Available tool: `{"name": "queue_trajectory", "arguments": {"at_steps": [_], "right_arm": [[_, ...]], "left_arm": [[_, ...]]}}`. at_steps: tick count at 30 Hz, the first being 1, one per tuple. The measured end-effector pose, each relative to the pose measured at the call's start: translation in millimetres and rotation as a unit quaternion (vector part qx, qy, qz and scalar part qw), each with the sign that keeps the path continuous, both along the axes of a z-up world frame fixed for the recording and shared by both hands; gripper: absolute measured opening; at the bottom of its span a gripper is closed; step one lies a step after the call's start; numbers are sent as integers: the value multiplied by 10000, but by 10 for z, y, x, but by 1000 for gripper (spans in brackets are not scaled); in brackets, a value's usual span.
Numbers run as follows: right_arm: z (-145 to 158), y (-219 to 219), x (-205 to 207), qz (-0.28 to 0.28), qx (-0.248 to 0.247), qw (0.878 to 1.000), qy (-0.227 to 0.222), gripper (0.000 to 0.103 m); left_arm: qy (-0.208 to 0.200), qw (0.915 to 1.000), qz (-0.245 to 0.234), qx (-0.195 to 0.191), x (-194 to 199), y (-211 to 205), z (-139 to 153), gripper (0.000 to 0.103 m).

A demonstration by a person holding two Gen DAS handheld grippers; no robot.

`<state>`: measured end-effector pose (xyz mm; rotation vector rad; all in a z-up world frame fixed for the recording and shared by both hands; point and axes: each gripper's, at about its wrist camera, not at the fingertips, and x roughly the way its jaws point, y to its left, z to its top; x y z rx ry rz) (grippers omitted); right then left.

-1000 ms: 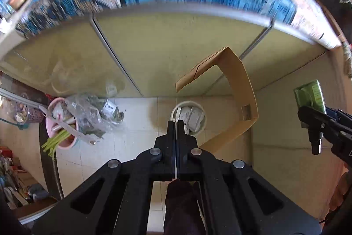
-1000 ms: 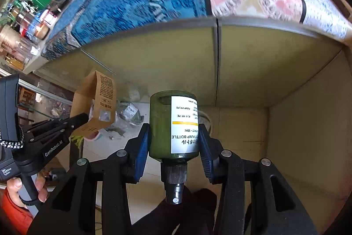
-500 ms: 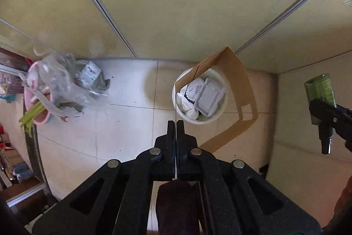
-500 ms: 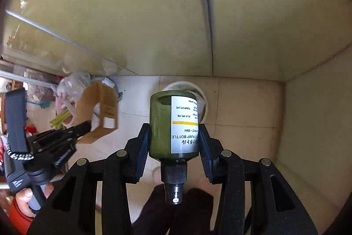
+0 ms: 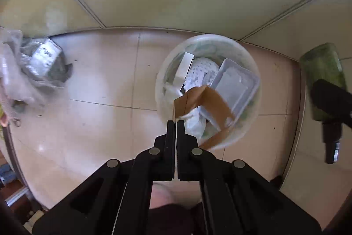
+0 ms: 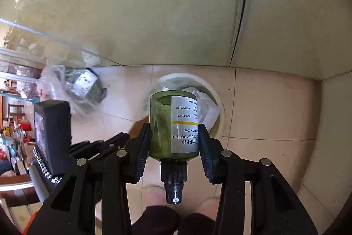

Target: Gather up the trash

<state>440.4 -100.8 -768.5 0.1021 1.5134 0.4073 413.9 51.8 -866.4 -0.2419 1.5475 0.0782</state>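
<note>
Left tongs (image 5: 175,124) pinch a brown cardboard sleeve (image 5: 206,107) over the white trash bin (image 5: 253,124) on the tiled floor (image 5: 99,124). Right tongs (image 6: 175,136) clamp a green pump bottle (image 6: 162,124), upside down, above the bin.

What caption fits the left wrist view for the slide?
Left gripper shut on brown cardboard sleeve above a white trash bin already holding white packaging.

Both hands have dropped from counter height; cardboard sleeve (image 5: 209,107) now hangs over the bin (image 5: 253,72).
</note>
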Motion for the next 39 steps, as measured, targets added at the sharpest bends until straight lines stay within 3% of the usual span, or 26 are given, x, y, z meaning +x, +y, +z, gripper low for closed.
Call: {"name": "queue_trajectory", "arguments": {"at_steps": [5,8,12,15,18,22,24,30,34,39], "right_arm": [[-313,189,96,87,-10,9998,184,39],[-364,284,130,195,-11,9996,221,39],[-431,261,153,264,8,9989,384,40],[-409,202,161,211,94,9979,603,48],[-147,136,128,155,65,9983,567,48],[530,84,63,206,-50,9995,239,48],[1016,20,15,216,-35,9998,27,48],[2697,-78,-198,364,-58,9950,-924,48],[3835,-169,-408,417,1,9848,-1685,48],[5116,-328,-807,321,234,9623,-2690,48]], "left_arm": [[128,9991,163,-362,82,15,-291,0],[129,9991,204,-337,61,31,-317,0],[129,9992,258,-267,-19,55,-216,3],[78,9987,407,-281,-77,114,-22,7],[8,9987,439,-251,-145,141,280,7],[-156,9991,370,-139,-224,92,983,7],[-316,9988,345,-161,-244,75,1415,7],[-1134,9935,122,-7,-363,-82,3155,7],[-1859,9825,49,70,-503,-167,4381,10],[-2851,9584,-33,155,-820,-253,5729,16]]}}
